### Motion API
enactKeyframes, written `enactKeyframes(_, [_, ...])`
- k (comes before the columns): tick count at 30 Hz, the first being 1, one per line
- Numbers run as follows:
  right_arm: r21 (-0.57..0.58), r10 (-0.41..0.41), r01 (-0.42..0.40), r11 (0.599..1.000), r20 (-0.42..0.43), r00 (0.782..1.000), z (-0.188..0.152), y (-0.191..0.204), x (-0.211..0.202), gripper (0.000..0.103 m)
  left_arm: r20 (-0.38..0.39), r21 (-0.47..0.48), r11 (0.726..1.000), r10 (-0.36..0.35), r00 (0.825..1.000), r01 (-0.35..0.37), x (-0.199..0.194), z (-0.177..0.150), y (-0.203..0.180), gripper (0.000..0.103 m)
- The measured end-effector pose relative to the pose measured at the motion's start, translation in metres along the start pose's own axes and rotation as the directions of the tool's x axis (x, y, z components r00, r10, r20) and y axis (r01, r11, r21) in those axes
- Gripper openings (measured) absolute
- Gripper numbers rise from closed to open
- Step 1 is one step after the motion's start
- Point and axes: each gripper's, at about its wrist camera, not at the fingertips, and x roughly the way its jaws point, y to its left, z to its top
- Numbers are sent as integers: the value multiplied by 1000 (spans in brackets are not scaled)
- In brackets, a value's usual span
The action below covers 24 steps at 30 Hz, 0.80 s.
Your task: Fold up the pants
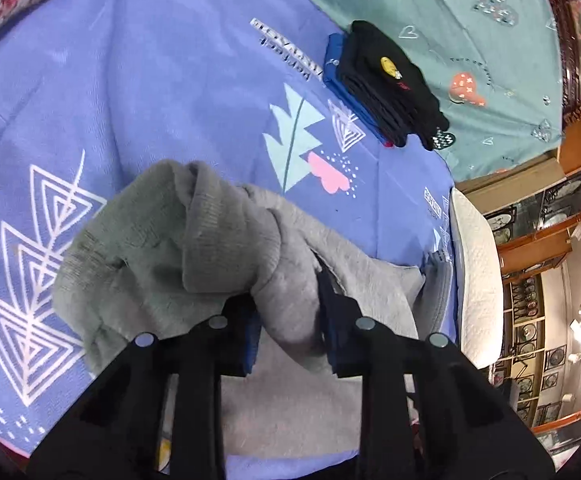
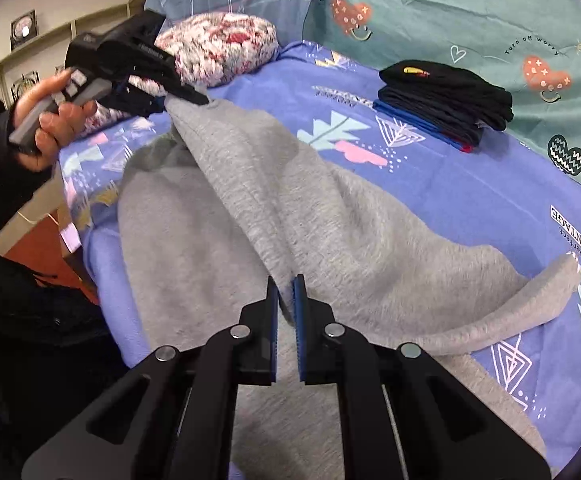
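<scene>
Grey sweatpants (image 2: 250, 184) lie across a blue patterned bedspread (image 2: 470, 188), lifted into a ridge between my two grippers. The right gripper (image 2: 285, 292) is shut on a thin fold of the pants near me. At the upper left of the right wrist view a hand holds the left gripper (image 2: 194, 98), shut on the far end of the grey cloth. In the left wrist view the left gripper (image 1: 286, 300) pinches a thick bunch of the sweatpants (image 1: 162, 248), with a ribbed cuff flopped over in front of the fingers. One leg end (image 2: 546, 284) trails to the right.
A stack of folded dark clothes (image 2: 446, 100) sits at the back right, by the teal sheet (image 2: 450, 8). A floral pillow (image 2: 218, 48) lies behind the left gripper. The white mattress edge (image 1: 474, 264) and wooden shelves (image 1: 538, 320) bound the bed.
</scene>
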Motion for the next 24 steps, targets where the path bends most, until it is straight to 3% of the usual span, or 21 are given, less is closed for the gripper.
enactKeyframes(4, [-31,81,-80,996,46,996,6,15,-28,7,42,55,998,-9,999,6,-37,-11,-5,25])
enactKeyframes(6, [-100,114,-111,989,26,993,3,34,-35,7,43,76,997,10,999,-13,-49,-19,2,25])
enactKeyframes(11, [-140,99,-118,983,-136,986,-20,61,6,7,-41,75,984,162,986,-159,-15,-49,53,25])
enactKeyframes(16, [-120,95,-116,986,-167,981,-25,63,12,10,-5,81,984,159,987,-158,-10,-54,61,28])
enactKeyframes(17, [-125,89,-111,986,-169,981,-26,64,11,13,-11,84,982,168,986,-167,-10,-53,60,29])
enactKeyframes(20, [-104,85,-99,990,-134,987,-24,61,-2,58,-36,105,979,181,983,-177,-19,-56,55,32])
enactKeyframes(21, [-85,79,-87,993,-94,992,-23,54,-12,59,-34,109,978,182,983,-177,-26,-59,49,34])
enactKeyframes(23, [10,93,-93,996,-23,995,-13,30,-38,60,-1,137,973,189,982,-187,-52,-63,39,55])
enactKeyframes(24, [66,54,-55,996,7,998,-8,13,-50,72,27,160,968,192,981,-194,-63,-67,31,57])
